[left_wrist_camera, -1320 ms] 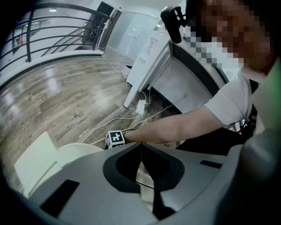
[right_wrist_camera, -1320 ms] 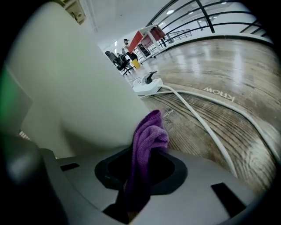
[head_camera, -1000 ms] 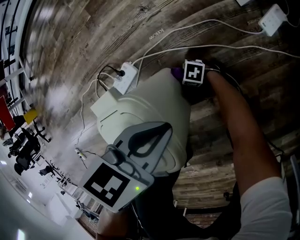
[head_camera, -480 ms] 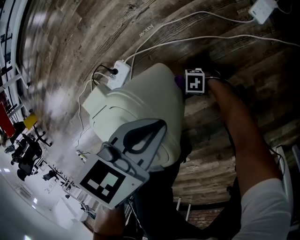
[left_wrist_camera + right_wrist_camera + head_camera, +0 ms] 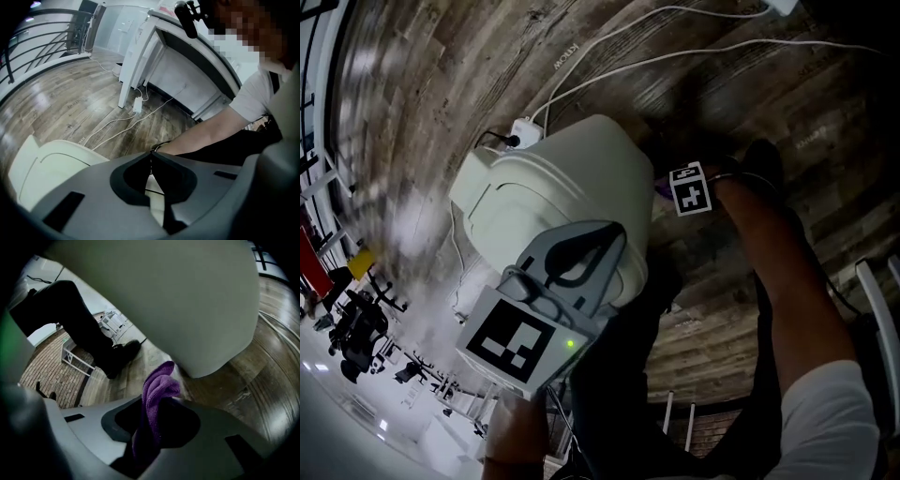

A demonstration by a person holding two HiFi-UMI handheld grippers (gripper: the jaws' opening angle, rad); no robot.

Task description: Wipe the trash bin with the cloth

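Left claw (image 5: 151, 154) sits nearest the head camera, its jaws clenched together with nothing between them, held over the top of the cream trash bin (image 5: 562, 187); whether it touches the lid cannot be told. Past it, at the bin's right side in the head view, the right claw (image 5: 157, 404) is grasping a bunched purple cloth (image 5: 157, 383), which sticks up out of the jaws and ends just beside the bin's rounded wall, low down near the floor. The person's right forearm (image 5: 769, 262) reaches down to that claw, and a dark shoe (image 5: 123, 354) stands on the boards behind it. The bin stands upright on a wooden plank floor (image 5: 422, 66). A white power strip (image 5: 523, 129) with a black plug in it lies just beside the bin's far edge, and white cables (image 5: 609, 47) run from it across the planks. Farther off, the left gripper view shows a white desk (image 5: 140, 56) and a dark railing (image 5: 33, 33)
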